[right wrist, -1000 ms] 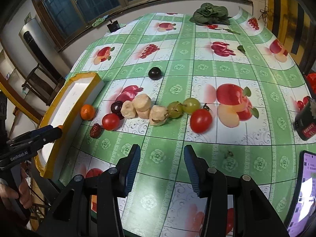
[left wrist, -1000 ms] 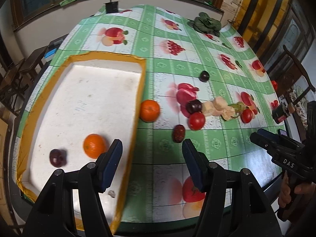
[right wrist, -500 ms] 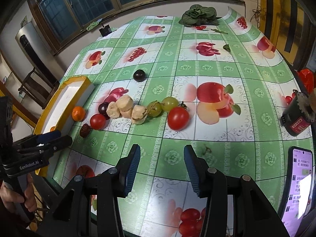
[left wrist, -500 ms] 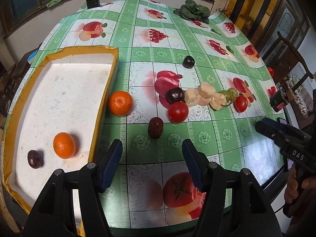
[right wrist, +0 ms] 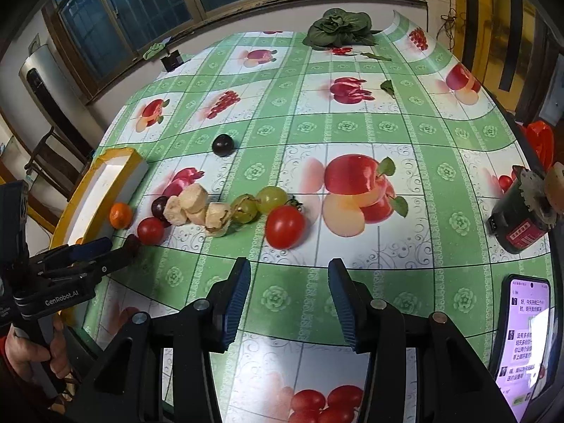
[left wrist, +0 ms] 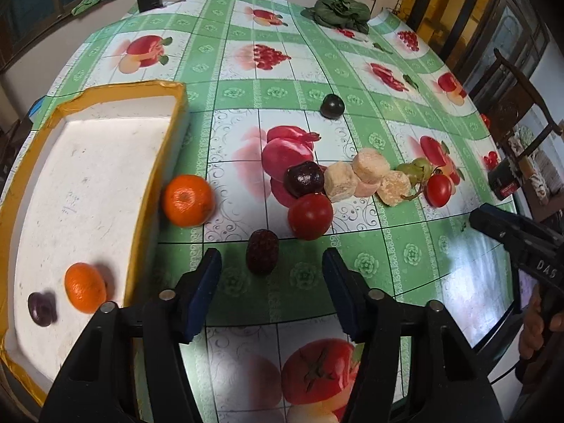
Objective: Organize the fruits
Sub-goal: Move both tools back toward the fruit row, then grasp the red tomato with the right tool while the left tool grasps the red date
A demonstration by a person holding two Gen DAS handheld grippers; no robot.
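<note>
My left gripper point(left wrist: 271, 275) is open and empty, its jaws either side of a dark red date point(left wrist: 262, 251) on the table. An orange point(left wrist: 188, 200) lies against the yellow-rimmed white tray point(left wrist: 155, 172). The tray holds another orange point(left wrist: 85, 287) and a dark plum point(left wrist: 42, 308). A red tomato point(left wrist: 310, 215), a dark plum point(left wrist: 304, 179), several beige cakes point(left wrist: 356, 176), green grapes point(right wrist: 261, 201) and a second tomato point(right wrist: 284, 226) lie in a row. My right gripper point(right wrist: 289, 289) is open and empty, just short of that second tomato.
A lone dark plum point(right wrist: 222, 145) lies farther back. Leafy greens point(right wrist: 338, 28) sit at the far edge. A black and red tool point(right wrist: 521, 218) and a phone point(right wrist: 525, 338) lie at the right. The floral tablecloth point(right wrist: 352, 120) covers the table.
My left gripper has moved right, away from the tray, and forward so that the date now lies between its jaws. My right gripper has backed off slightly from the fruit row.
</note>
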